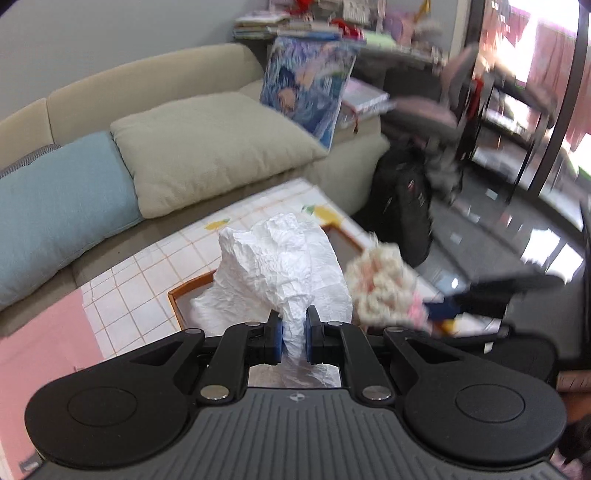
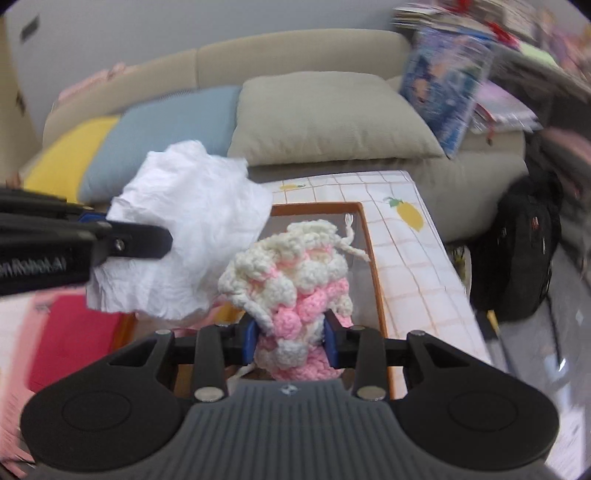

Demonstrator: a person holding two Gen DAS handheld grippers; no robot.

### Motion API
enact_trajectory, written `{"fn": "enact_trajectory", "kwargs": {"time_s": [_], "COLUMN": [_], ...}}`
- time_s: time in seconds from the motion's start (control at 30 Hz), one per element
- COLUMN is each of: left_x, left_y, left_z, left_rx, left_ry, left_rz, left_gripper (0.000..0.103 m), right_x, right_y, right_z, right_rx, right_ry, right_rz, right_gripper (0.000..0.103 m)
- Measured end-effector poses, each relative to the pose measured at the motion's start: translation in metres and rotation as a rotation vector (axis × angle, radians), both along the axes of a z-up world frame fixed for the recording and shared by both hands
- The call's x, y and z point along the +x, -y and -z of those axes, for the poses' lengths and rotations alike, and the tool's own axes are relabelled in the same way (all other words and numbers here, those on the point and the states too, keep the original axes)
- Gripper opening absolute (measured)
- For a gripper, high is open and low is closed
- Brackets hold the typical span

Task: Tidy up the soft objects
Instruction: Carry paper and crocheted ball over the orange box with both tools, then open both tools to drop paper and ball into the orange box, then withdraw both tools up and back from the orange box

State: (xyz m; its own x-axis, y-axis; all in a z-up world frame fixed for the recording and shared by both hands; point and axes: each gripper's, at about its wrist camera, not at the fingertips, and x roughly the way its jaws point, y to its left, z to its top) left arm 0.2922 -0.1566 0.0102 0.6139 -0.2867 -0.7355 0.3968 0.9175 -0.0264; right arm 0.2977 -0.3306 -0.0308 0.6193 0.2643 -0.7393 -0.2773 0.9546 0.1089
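Behind, beige pillow [image 1: 218,147], perhaps books [image 1: 295,22].

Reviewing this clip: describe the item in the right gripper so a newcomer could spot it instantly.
Start at the beige sofa, then the wooden-rimmed tray before it. Above that tray, the right gripper pinches a crocheted pouch: chunky pink-and-cream yarn, unlike the plain white crumpled paper beside it.

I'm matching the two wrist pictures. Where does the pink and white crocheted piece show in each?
Left wrist view: the crocheted piece is blurred at right of centre, beside the crumpled white paper, held by the right gripper.
Right wrist view: low at centre, clamped between that gripper's blue pads.
Shared landmark: the beige cushion on the sofa.
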Motion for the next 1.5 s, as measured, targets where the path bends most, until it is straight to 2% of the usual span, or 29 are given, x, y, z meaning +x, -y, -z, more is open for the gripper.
{"fn": "enact_trajectory", "kwargs": {"time_s": [0.17,0.37,0.5,0.6,0.7,0.8,1.0,1.17,1.5], "left_x": [0.023,0.041,0.041,0.040,0.037,0.032,0.014,-0.011,-0.097], "left_y": [0.000,0.000,-0.004,-0.006,-0.008,-0.010,-0.017,-0.029,-0.054], "left_z": [0.020,0.035,0.036,0.032,0.024,0.014,-0.013,-0.049,-0.123], "left_rx": [0.063,0.094,0.074,0.061,0.045,0.022,-0.001,-0.032,-0.084], "left_ry": [-0.046,-0.099,-0.116,-0.113,-0.099,-0.076,-0.034,0.033,0.215], "left_rz": [-0.042,-0.067,-0.087,-0.086,-0.081,-0.068,-0.044,-0.034,-0.057], "left_gripper": [0.013,0.019,0.023,0.033,0.041,0.051,0.051,0.051,0.051], "right_x": [0.037,0.071,0.073,0.070,0.068,0.064,0.047,0.020,-0.073], "right_y": [-0.013,-0.013,-0.016,-0.016,-0.017,-0.016,-0.013,-0.012,-0.010], "right_z": [0.019,0.037,0.041,0.038,0.032,0.021,-0.009,-0.049,-0.130], "right_rx": [-0.101,-0.116,-0.156,-0.152,-0.159,-0.158,-0.151,-0.127,-0.022], "right_ry": [-0.013,-0.087,-0.090,-0.079,-0.066,-0.050,-0.009,0.052,0.195], "right_rz": [-0.108,-0.094,-0.093,-0.103,-0.107,-0.107,-0.107,-0.091,-0.080], "right_gripper": [0.035,0.040,0.047,0.054,0.055,0.059,0.060,0.073,0.081]}}
